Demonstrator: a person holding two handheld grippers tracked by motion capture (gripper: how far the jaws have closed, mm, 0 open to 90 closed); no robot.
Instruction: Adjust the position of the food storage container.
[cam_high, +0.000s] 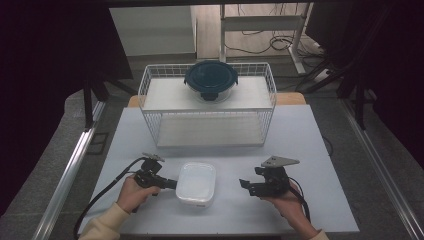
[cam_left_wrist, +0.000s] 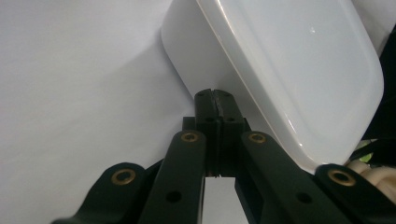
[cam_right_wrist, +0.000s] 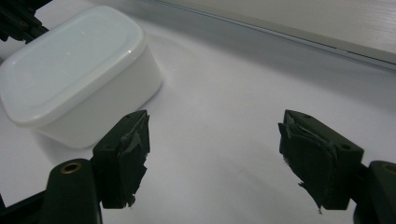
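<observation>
White container (cam_high: 197, 184) | wire rack (cam_high: 150, 83) behind, well apart | right claw (cam_high: 245, 185) beside

White lidded container (cam_left_wrist: 299, 70): far end cut off by the top edge of the left gripper view; contents hidden under the opaque lid. Left gripper (cam_high: 167, 183): tips too small in the high view to tell contact with the container wall. Dark-lidded bowl (cam_high: 211, 79) in the wire basket (cam_high: 150, 85): contents hidden.
</observation>
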